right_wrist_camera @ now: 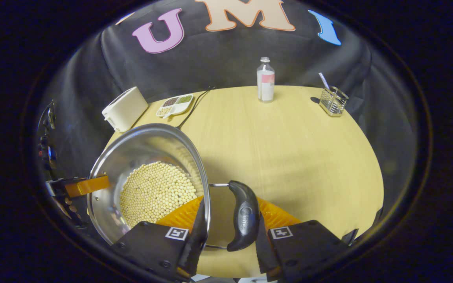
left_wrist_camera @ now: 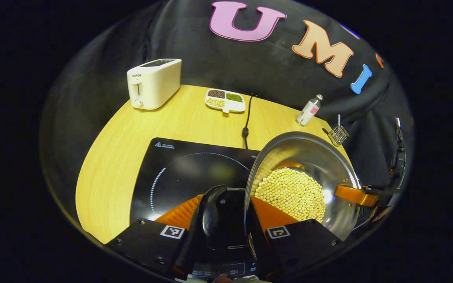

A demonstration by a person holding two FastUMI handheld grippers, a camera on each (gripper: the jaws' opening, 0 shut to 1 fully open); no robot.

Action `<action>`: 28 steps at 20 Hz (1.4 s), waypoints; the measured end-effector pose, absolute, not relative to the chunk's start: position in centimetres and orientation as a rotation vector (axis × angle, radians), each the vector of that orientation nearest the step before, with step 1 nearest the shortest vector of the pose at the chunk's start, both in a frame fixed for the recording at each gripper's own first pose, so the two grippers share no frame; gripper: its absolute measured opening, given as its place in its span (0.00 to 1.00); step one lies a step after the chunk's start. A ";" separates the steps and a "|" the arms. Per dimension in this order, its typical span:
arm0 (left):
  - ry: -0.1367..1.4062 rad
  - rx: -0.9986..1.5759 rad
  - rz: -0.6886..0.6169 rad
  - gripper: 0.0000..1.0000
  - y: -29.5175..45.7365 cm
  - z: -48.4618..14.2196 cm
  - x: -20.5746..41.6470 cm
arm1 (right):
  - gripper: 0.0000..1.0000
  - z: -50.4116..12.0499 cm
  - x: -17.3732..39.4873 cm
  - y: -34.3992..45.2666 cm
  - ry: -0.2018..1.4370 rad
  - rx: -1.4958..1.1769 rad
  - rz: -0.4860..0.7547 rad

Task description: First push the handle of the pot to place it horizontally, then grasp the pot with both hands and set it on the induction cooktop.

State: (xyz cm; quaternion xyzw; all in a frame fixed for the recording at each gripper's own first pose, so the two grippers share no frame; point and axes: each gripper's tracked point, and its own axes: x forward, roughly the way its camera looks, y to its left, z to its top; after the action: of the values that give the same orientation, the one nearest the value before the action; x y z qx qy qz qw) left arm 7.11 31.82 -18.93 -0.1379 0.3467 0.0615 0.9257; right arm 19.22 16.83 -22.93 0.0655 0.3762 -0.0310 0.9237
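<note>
Left gripper [left_wrist_camera: 226,220]: fingers straddle the pot's near black handle [left_wrist_camera: 210,214]; they look clamped on it, though contact is partly hidden.
Right gripper [right_wrist_camera: 226,220]: fingers bracket the other handle [right_wrist_camera: 244,215] and the rim beside it; appear closed on it.
Pot [left_wrist_camera: 313,165]: steel, open-topped, bottom covered with pale beans [left_wrist_camera: 289,192]. Held between the two grippers, beside the cooktop, tilted in the left gripper view.
Induction cooktop [left_wrist_camera: 179,173]: black glass on the wooden table [right_wrist_camera: 289,137], just left of the pot, its ring bare.
Handling: judged fairly heavy; rigid, slick metal. Beans will roll if tipped. Take it by the two black grips, not the rim, and keep it level.
Stage: handles lie flat, so probably mid-carry.
Bystanders: toaster [left_wrist_camera: 153,82], divided dish [left_wrist_camera: 225,100], bottle [right_wrist_camera: 265,79], wire holder [right_wrist_camera: 332,101], all well apart.
</note>
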 end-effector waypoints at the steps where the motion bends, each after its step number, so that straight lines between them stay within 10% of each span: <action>1: 0.714 -0.280 0.127 0.63 32.7 -19.0 6.8 | 0.55 -23.1 19.2 17.7 0.775 0.136 -0.063; 28: 0.715 -0.265 0.141 0.62 44.7 -20.2 5.5 | 0.55 -25.5 23.2 29.8 0.801 0.178 -0.044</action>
State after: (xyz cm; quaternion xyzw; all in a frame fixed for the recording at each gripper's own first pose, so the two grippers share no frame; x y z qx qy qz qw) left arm 5.48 44.75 -20.18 -0.1294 0.3486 0.0686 0.9258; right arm 23.24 29.82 -25.48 0.0867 0.3891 -0.0214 0.9168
